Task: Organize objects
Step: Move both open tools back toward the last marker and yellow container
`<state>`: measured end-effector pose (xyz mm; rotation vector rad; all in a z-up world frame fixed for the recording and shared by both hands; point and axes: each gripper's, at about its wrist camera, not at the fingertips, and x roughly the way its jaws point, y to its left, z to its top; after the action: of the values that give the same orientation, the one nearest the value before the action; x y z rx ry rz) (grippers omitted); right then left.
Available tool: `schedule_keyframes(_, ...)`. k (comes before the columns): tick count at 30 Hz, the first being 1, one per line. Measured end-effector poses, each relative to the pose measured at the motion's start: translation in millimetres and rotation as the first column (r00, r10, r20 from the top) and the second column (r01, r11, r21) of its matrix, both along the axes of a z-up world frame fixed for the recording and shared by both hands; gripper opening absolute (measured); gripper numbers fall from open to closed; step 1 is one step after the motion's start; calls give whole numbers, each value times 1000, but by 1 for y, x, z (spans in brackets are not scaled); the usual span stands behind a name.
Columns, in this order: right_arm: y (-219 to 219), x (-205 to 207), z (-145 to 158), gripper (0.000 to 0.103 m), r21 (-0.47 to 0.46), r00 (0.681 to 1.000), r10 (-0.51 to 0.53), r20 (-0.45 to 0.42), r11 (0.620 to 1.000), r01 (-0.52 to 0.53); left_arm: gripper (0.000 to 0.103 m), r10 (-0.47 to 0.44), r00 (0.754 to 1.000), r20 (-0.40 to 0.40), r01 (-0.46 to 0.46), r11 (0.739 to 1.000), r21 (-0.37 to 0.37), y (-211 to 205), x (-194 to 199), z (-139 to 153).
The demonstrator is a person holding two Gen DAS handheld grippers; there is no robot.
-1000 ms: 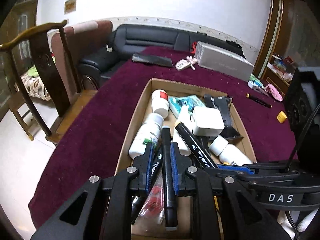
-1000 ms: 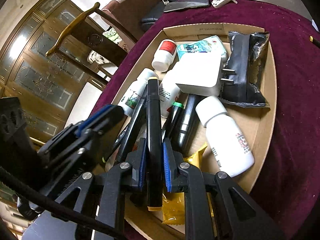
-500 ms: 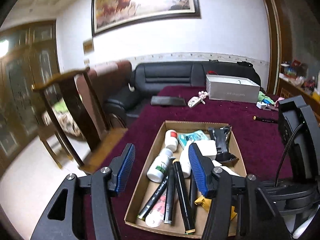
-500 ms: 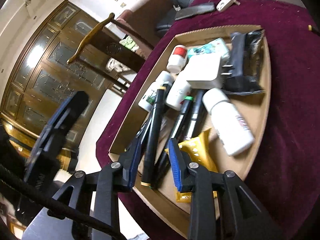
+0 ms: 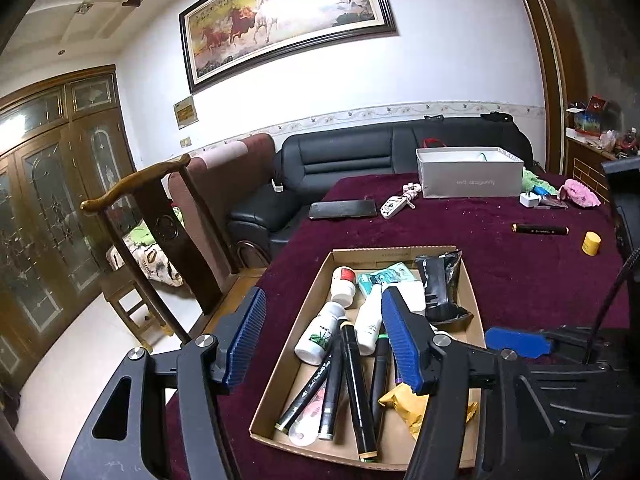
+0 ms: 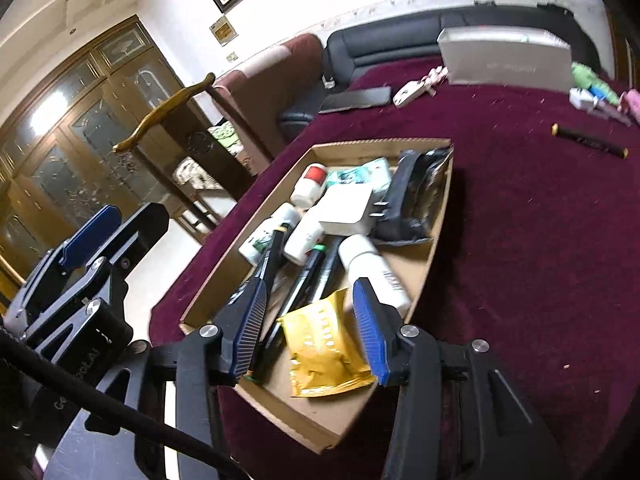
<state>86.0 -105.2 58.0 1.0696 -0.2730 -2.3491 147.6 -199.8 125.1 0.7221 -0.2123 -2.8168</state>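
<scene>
One second ago each hand-held gripper was pinching a black marker inside the cardboard tray (image 5: pixel 466 280). Now both have let go and pulled back above the near edge of the tray. The left hand-held gripper (image 5: pixel 322 334) is spread wide and holds nothing. The right hand-held gripper (image 6: pixel 308 320) is also spread and empty, with the yellow sachet (image 6: pixel 324 340) seen between its fingers.

The long black marker (image 5: pixel 356 384) now lies flat in the tray among the other pens, beside the white bottle with green label (image 5: pixel 318 338). In my judgement these two markers are already put away. One more black marker (image 5: pixel 540 229) and a small yellow cap (image 5: pixel 591 242) lie on the maroon worktop (image 5: pixel 520 272), far right of the tray, so probably they come next.
</scene>
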Motion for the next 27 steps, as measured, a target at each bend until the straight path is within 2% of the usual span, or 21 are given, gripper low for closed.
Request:
schedule_keyframes(7, 6, 0, -3, 50, 17, 1000, -16, 4, 1000, 16, 58, 11, 1000, 20, -11, 1000, -13, 3, -3, -2)
schedule_keyframes(18, 8, 0, -7, 50, 38, 999, -41, 4, 998, 41, 58, 5, 999, 44, -5, 1000, 7, 3, -8, -9)
schedule_keyframes(27, 34, -9, -11, 51, 13, 994, -110, 18, 994, 110, 58, -44, 996, 80, 43, 999, 14, 15, -13, -16)
